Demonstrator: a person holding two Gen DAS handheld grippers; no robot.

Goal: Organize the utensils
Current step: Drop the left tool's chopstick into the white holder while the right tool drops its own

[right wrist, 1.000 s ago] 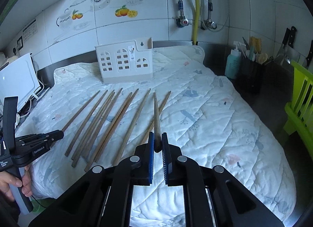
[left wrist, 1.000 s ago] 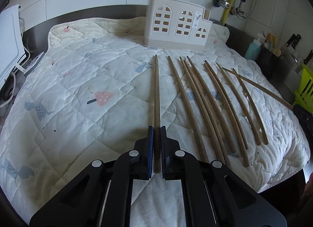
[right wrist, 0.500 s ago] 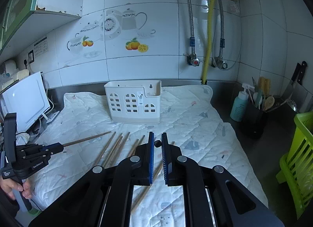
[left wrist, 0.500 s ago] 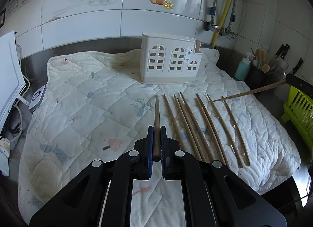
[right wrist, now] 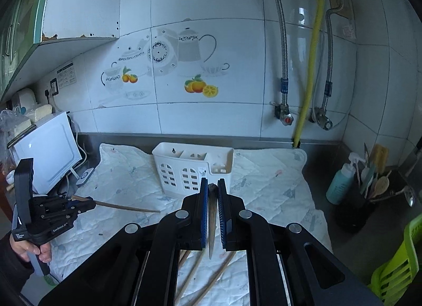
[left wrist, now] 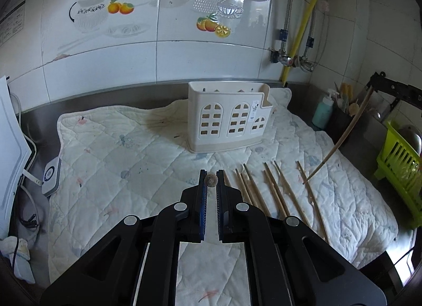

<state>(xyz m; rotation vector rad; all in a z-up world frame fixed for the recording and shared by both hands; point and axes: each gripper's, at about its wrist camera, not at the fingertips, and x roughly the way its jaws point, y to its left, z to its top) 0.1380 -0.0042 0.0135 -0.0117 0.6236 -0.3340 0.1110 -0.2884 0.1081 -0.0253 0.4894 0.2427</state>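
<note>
Quilted padding (left wrist: 137, 147) covers the desk; each tool, left (left wrist: 211, 182) and right (right wrist: 212, 187), clenches one light, stiff, slippery chopstick (right wrist: 211, 226) near its thick end.

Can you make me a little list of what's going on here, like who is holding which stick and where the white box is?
left gripper: shut on one chopstick, lifted off the quilt
right gripper: shut on another chopstick, its tip pointing down
white holder: upright at the back of the quilt, beyond both grippers; no chopsticks seen inside
quilt: covers the counter
loose chopsticks: lying side by side on the quilt, right of the left gripper
step not yet done: putting the held chopsticks in the holder
</note>
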